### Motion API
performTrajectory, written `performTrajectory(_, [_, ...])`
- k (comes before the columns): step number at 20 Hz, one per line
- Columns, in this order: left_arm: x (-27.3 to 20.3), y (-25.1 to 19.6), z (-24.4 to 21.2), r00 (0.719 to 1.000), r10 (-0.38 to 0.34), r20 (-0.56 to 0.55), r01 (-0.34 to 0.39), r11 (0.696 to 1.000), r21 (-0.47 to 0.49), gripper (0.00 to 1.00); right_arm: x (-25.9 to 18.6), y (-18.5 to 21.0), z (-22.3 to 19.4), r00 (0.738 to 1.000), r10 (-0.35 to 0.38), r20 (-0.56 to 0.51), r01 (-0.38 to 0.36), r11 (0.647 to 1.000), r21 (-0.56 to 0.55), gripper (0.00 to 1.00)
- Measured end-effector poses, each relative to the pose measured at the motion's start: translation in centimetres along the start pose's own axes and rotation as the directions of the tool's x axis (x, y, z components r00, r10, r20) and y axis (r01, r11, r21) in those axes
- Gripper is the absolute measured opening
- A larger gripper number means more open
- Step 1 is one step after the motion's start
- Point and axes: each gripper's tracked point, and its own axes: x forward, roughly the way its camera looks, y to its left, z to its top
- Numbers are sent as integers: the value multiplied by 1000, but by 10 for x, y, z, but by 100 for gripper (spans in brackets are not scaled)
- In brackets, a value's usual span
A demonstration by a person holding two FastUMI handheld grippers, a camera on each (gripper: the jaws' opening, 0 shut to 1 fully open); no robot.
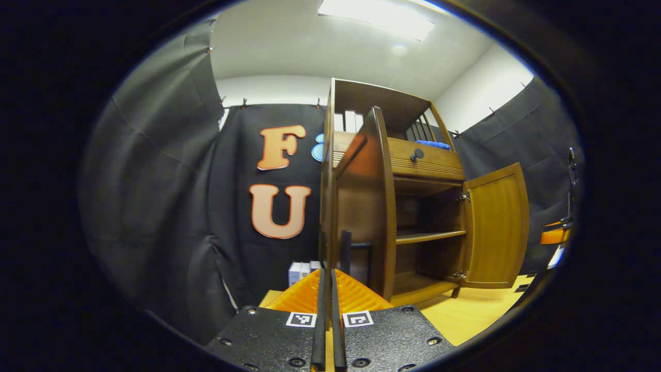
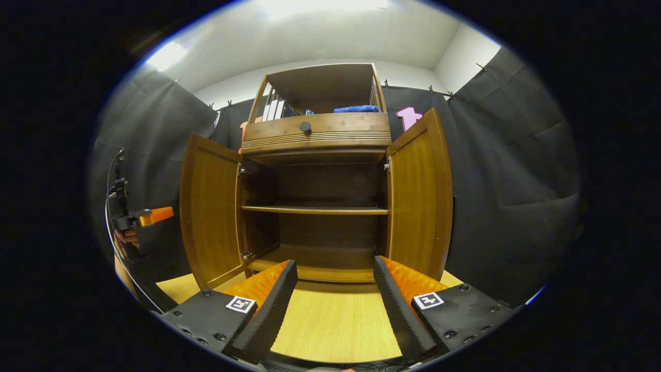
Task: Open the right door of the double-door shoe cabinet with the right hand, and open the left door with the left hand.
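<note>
Currently both doors are standing upright, swung outward: left door [image 2: 209, 214], right door [image 2: 421, 194]. Left gripper [image 1: 328, 294] is pressing its fingers together; right gripper [image 2: 335, 289] is spread.

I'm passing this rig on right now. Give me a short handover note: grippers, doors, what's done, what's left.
Left gripper: fingers closed together, close beside the left door's edge; grip unclear.
Right gripper: open, empty, in front of the cabinet.
Right door: swung open. Left door: swung open too. Shelf bare.
Done: both doors open.
Left: probably nothing but backing the left gripper away.
</note>
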Motion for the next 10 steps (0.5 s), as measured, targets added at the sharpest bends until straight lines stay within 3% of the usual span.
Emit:
performTrajectory(3, [-24,0,23,998,48,45,-48,999,-5,0,7,0,5,1000,3,7,-3,1000,25,96])
performTrajectory(4, [-30,-1,31,997,53,52,-52,999,-17,8,10,1,7,1000,8,10,-8,999,36,96])
performTrajectory(5, [-33,-10,33,997,48,52,-47,999,-27,8,10,2,8,1000,13,14,-14,999,47,96])
performTrajectory(6, [-37,-21,34,998,38,46,-36,999,-41,1,10,2,9,1000,17,18,-18,998,55,96])
performTrajectory(10, [-26,-73,38,998,-62,12,63,990,-128,1,6,-4,25,998,13,60,-18,996,82,96])
